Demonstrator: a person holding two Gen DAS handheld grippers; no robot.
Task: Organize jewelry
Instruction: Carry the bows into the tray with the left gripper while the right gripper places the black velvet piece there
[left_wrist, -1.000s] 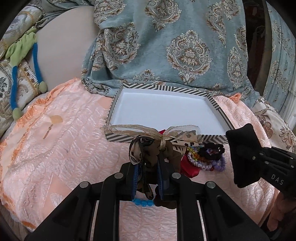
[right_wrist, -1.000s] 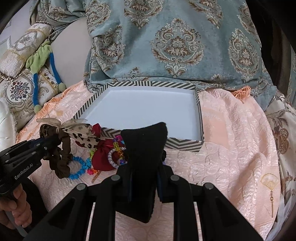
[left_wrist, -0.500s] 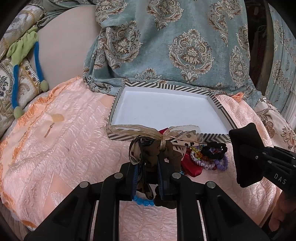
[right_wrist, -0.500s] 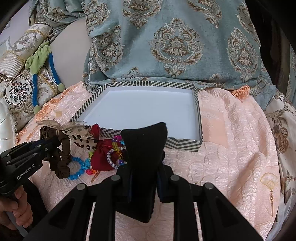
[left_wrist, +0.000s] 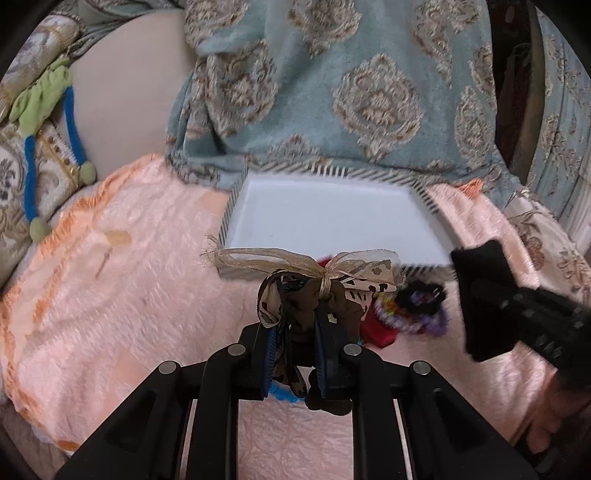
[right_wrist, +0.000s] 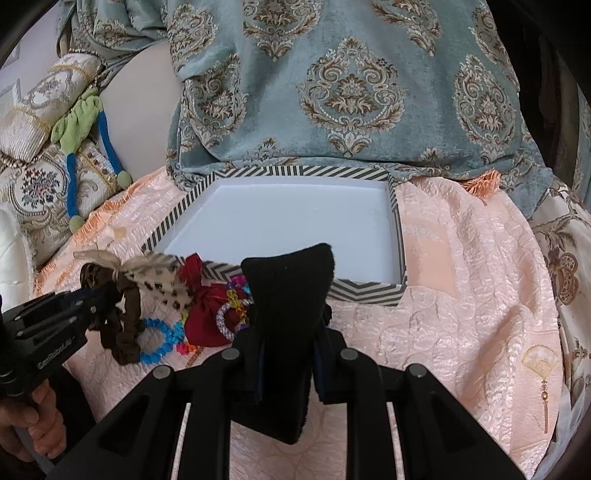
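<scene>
Peach quilted bedspread (right_wrist: 461, 295) is spread under a shallow white tray (right_wrist: 393, 221) with a striped rim, and against its near wall a heap of beaded bracelets (right_wrist: 229, 314) and a red pouch (right_wrist: 205, 317) is piled. A black velvet piece (right_wrist: 288, 295) is gripped by the right tongs (right_wrist: 288, 325), unmoved since a second ago. A brown scrunchie (left_wrist: 314, 306) with a gauzy ribbon bow is clamped in the closed left tongs (left_wrist: 297, 354), whose view alone is blurred.

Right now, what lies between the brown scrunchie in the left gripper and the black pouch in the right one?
In the right wrist view, a red pouch with beaded bracelets lies on the bedspread between the scrunchie and black pouch.
</scene>
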